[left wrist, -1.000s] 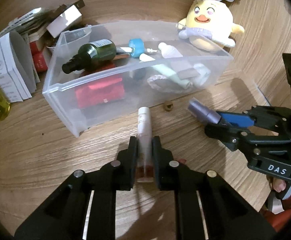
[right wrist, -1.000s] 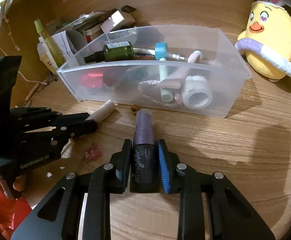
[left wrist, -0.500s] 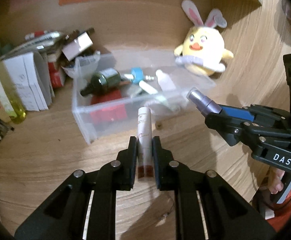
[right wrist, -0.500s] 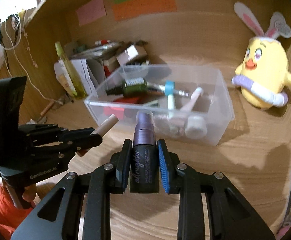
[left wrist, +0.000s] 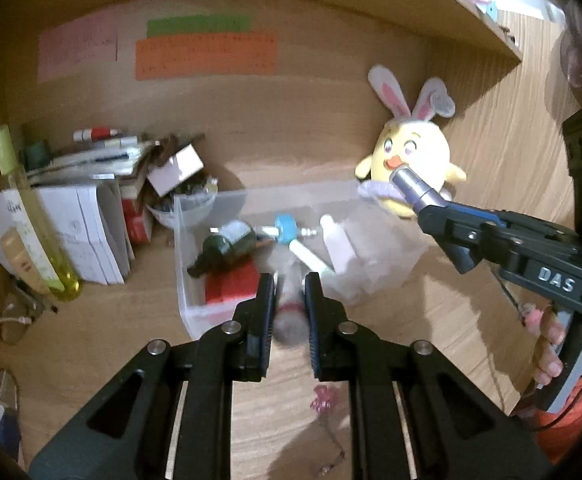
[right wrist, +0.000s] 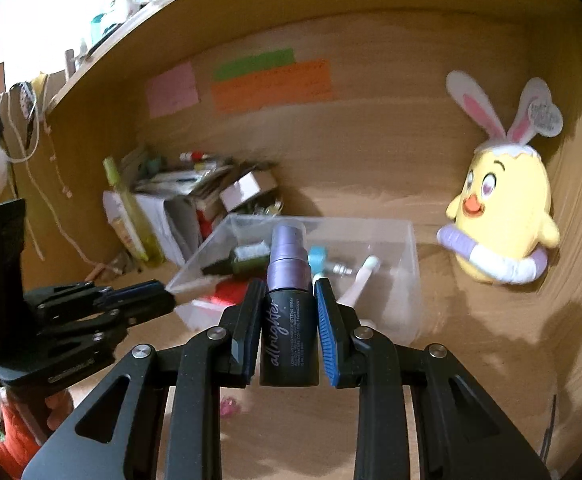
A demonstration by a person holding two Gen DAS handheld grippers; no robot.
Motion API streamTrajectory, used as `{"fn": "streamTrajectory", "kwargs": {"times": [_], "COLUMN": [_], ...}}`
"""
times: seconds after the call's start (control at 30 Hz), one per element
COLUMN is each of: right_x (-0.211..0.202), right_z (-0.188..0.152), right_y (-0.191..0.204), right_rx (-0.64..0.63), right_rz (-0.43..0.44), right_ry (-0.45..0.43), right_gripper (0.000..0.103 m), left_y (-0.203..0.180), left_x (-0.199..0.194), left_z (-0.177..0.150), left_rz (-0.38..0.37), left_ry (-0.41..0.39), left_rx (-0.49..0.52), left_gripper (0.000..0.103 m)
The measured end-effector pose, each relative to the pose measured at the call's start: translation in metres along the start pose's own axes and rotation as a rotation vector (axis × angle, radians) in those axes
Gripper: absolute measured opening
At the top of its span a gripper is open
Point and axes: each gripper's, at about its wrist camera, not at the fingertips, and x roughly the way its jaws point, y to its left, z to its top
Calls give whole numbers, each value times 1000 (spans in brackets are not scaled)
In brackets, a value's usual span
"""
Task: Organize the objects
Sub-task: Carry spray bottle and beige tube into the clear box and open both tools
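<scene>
Left tool (left wrist: 287, 300), raised off the desk (left wrist: 111, 320) within the last second, now stands apart, its blurred white tube (left wrist: 291, 312) dropping toward the clear bin (left wrist: 195, 280). Right tool (right wrist: 289, 320) remains clamped on the purple spray bottle (right wrist: 289, 312), next for binning.

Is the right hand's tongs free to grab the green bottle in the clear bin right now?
Probably not: the right tongs are shut on the purple spray bottle, though the green bottle lies uncovered.
</scene>
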Motion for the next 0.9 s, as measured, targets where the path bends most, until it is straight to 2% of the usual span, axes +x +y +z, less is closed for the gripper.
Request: {"fn": "streamTrajectory", "kwargs": {"times": [0.2,0.43,0.9], "right_x": [14,36,102], "right_z": [18,31,19], "right_y": [-15,-30,-54], "right_rx": [25,50,77], "right_rz": [-12,-26,-55], "right_ry": [-15,-4,143], "right_gripper": [24,24,24], "left_y": [1,12,49], "left_x": [4,26,77], "left_z": [15,25,23], "left_rz": [19,23,-9], "left_ry": [-23,2,120], "left_rx": [6,-29,-165], "left_gripper": [14,14,15]}}
